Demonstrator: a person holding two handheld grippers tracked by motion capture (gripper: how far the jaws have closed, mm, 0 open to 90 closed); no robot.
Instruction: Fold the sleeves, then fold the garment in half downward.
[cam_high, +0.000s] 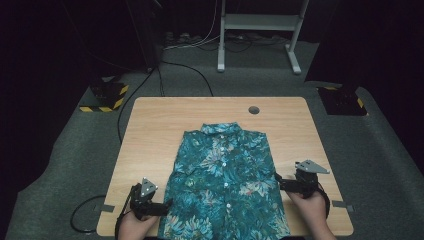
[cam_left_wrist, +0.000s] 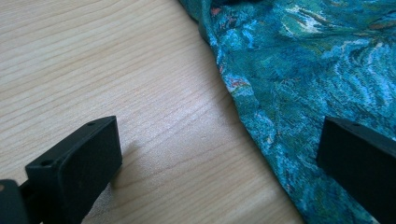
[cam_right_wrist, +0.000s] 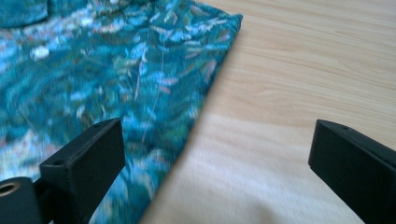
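Lying flat and buttoned on the wooden table (cam_high: 150, 125), the teal floral shirt (cam_high: 225, 175) has its collar toward the far edge and its hem at the near edge. Left gripper (cam_high: 167, 204): jaws spread, straddling the shirt's left side edge, one over cloth, one over bare wood. Right gripper (cam_high: 278, 181): jaws spread wide, straddling the right side edge likewise, nothing pinched.

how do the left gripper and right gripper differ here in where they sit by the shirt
The left gripper sits low at the shirt's left edge near the table's front; the right gripper sits higher up the right edge. The left's grey plate tilts upright; the right's plate lies flatter. Both are open, straddling a shirt edge.
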